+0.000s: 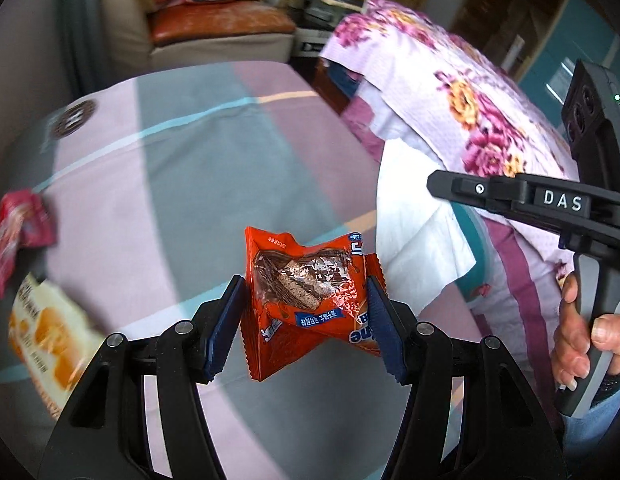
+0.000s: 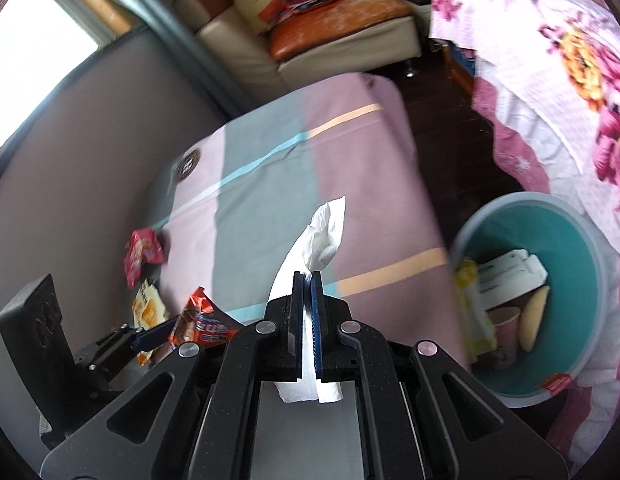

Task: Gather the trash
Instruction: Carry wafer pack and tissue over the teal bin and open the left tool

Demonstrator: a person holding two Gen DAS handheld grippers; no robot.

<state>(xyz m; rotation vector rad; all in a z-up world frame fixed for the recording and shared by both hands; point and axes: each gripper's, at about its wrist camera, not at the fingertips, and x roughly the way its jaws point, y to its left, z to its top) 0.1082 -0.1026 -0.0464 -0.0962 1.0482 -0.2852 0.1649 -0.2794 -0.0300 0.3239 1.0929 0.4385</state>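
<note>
1. Left wrist view: the left gripper (image 1: 306,320) was clamped on an orange snack wrapper (image 1: 310,300), lifted above the striped bedcloth (image 1: 182,184). A red wrapper (image 1: 18,236) & a yellow-white wrapper (image 1: 46,336) lay at the cloth's left edge. The right gripper (image 1: 433,182) entered from the right w/ a white tissue (image 1: 417,240) hanging below it.
2. Right wrist view: right gripper jaws were pressed together on the tissue. A teal bin (image 2: 589,264), already holding trash, stood on the floor to the right, beside the bed.
3. Judged best approach: keep both grips firm, carry each piece fully over the bin rim before letting go; the tissue is light & may drift, so release low. Two wrappers remained to collect.
</note>
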